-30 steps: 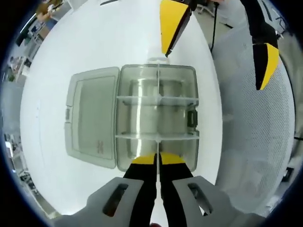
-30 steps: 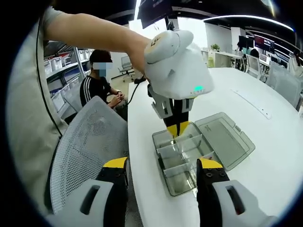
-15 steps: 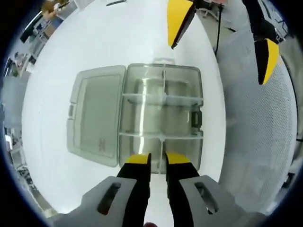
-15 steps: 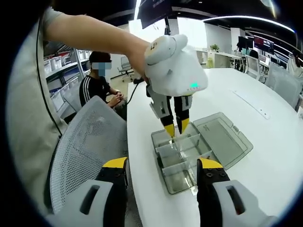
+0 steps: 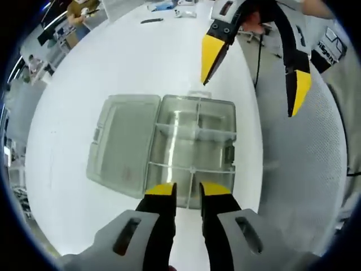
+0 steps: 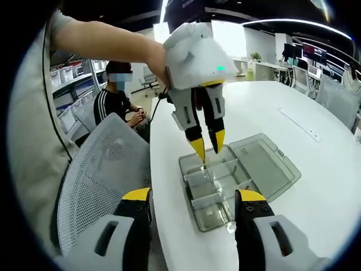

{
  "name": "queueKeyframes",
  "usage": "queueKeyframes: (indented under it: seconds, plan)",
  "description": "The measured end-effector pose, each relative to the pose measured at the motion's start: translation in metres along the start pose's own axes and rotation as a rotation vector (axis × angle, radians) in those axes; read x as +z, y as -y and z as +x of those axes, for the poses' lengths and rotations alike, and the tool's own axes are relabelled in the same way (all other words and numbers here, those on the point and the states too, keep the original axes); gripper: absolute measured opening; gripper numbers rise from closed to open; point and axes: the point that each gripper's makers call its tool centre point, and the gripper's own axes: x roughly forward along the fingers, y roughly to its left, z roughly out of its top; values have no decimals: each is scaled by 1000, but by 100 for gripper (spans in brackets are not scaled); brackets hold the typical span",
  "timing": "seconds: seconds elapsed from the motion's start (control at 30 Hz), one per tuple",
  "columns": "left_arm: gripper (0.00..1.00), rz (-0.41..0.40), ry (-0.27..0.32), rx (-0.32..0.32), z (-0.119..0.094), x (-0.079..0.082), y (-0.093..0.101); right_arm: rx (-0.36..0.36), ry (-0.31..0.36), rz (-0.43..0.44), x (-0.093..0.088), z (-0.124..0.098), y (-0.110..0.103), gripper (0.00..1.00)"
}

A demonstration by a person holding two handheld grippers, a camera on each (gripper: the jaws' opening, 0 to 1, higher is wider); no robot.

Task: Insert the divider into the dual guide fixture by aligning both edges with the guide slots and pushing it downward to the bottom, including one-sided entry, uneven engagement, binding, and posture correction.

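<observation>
A clear plastic box lies on the white table with its lid folded open beside it. Thin clear dividers stand in the box's guide slots and split it into compartments. My left gripper hovers above the box's near wall, slightly open, with nothing between its yellow-tipped fingers. In the right gripper view the left gripper hangs over the far end of the box, a little above it. My right gripper is wide open and empty, back from the box; its yellow fingertips also show beyond the box.
A grey mesh chair stands against the table edge next to the box. A seated person is behind it, near shelves with bins. Small items lie at the table's far end.
My left gripper has opened, let go of the long middle divider, and lifted away from the box. The divider stays in its slots. The right gripper has barely moved.
</observation>
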Motion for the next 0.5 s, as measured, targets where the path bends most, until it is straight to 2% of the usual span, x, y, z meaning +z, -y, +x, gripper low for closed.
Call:
queueKeyframes:
  seconds: [0.13,0.27,0.37,0.5]
  plan:
    - [17,-36,63,19,-8,5,-1,-4,-3,3,-2,-1,1,56]
    - [20,-34,100,40,-15,6,0,-5,-7,-1,-3,-2,3,56]
    - [24,-32,152,69,-20,10,-1,-6,-9,-4,-3,-3,4,56]
    - [24,-65,212,81,-28,15,2,-8,-15,-6,-5,-4,6,56]
